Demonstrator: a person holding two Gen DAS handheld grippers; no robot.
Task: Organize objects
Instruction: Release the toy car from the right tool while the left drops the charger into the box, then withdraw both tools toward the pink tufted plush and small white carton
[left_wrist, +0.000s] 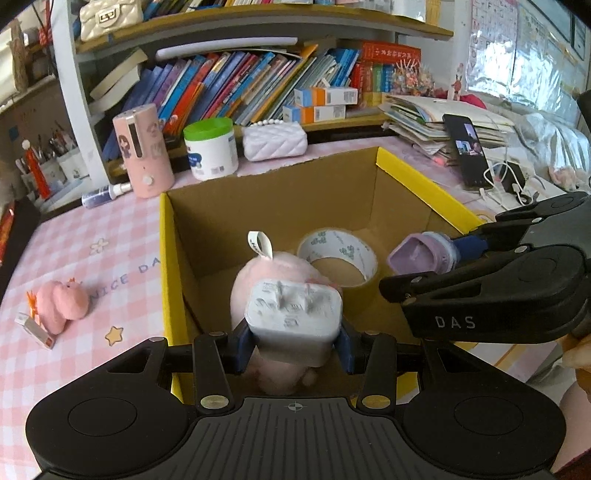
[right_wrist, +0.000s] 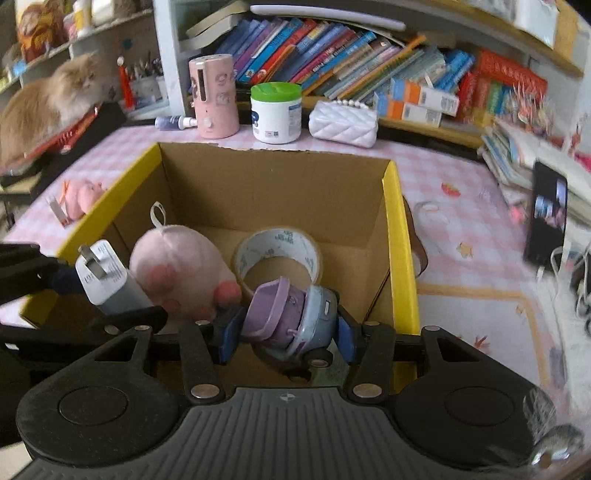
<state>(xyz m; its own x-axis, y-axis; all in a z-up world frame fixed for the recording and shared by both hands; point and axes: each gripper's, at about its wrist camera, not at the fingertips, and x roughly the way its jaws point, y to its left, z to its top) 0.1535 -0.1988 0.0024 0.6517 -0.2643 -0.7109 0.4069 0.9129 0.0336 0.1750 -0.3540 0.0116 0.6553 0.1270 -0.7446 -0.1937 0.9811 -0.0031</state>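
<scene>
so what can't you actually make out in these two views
- Pink plush, left wrist view: lower half hidden behind the white charger.
- Toy car, right wrist view: underside cut off by the right hand-held gripper.
- Tape roll print: too small to read.

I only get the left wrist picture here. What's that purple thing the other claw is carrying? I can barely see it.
Observer: It's a toy car, purple and pale blue, with black wheels, clamped in the right gripper over the cardboard box.
Operator: Anything on the desk I'm missing?
Observer: Yes, a fluffy cat lies at the far left, beside the pen holders.
Operator: And the pink plush toy behind my charger?
Observer: The pink plush toy has darker pink paw pads on its underside; the white charger in the left gripper sits right beside it.
</scene>
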